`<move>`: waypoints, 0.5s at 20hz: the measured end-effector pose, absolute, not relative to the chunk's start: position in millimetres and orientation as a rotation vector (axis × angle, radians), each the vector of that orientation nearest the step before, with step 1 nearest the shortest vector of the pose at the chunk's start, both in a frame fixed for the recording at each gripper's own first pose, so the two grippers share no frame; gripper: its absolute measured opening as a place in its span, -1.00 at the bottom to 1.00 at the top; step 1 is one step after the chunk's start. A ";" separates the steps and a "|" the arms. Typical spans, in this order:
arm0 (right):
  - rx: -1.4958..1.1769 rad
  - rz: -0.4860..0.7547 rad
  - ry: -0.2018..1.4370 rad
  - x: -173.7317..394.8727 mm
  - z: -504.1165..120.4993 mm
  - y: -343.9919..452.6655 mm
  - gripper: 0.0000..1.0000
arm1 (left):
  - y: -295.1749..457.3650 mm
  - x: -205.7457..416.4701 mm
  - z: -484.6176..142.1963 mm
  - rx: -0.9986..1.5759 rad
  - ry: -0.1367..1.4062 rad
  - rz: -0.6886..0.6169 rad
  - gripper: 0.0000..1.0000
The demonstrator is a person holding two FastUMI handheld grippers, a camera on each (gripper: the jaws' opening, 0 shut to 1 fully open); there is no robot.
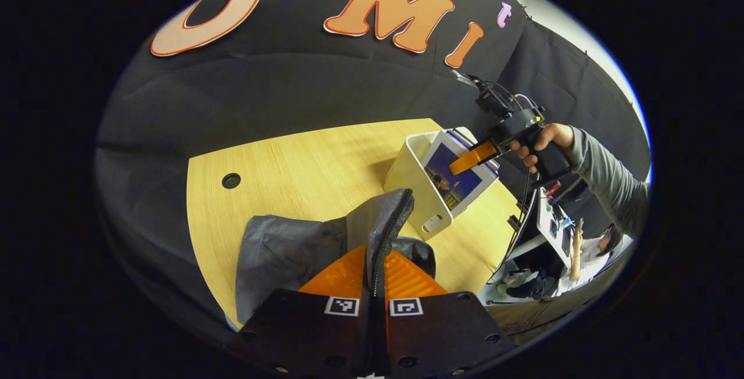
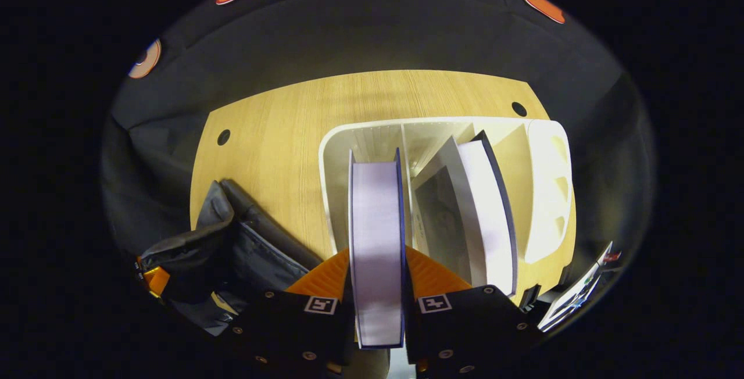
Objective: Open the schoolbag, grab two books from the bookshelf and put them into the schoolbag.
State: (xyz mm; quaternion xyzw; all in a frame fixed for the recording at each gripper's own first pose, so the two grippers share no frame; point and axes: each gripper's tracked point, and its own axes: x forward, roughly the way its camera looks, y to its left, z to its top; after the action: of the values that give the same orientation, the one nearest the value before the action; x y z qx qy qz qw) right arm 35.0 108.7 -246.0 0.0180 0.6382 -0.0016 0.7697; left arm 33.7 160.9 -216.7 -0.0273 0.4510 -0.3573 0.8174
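In the left gripper view, my left gripper [image 1: 375, 258] is shut on the raised zipper edge of the dark grey schoolbag [image 1: 290, 245], which lies on the wooden table [image 1: 302, 158]. Farther off stands the white bookshelf [image 1: 410, 175]; a hand holds my right gripper [image 1: 472, 158] at the top of a book with a picture cover [image 1: 456, 184]. In the right gripper view, my right gripper [image 2: 378, 260] is shut on that upright book [image 2: 376, 222] in the bookshelf [image 2: 546, 181]. A second book [image 2: 485, 210] leans in the compartment to its right. The schoolbag [image 2: 244, 251] lies at the lower left.
Round cable holes [image 1: 231, 181] [image 2: 518, 109] are cut in the table near its far corners. Black cloth walls close in behind the table. Past the table's right edge a seated person [image 1: 593, 251] and a white stand with devices [image 1: 552, 222] are visible.
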 end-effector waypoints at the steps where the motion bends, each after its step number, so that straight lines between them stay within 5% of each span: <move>1: 0.050 0.003 1.379 33.0 -238.0 108.1 -0.29 | 162.5 32.3 -217.0 -0.052 0.964 -0.766 -0.90; 10: 0.163 0.005 1.217 14.7 -144.9 85.6 -0.29 | 157.8 35.6 -223.7 -0.032 0.965 -0.773 -0.90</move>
State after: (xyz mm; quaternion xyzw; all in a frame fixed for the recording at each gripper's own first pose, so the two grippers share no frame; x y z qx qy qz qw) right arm 14.7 85.6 -144.9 0.0767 0.5711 0.0026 0.8173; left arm 35.6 157.8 -223.7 -0.0149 0.4523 -0.3624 0.8148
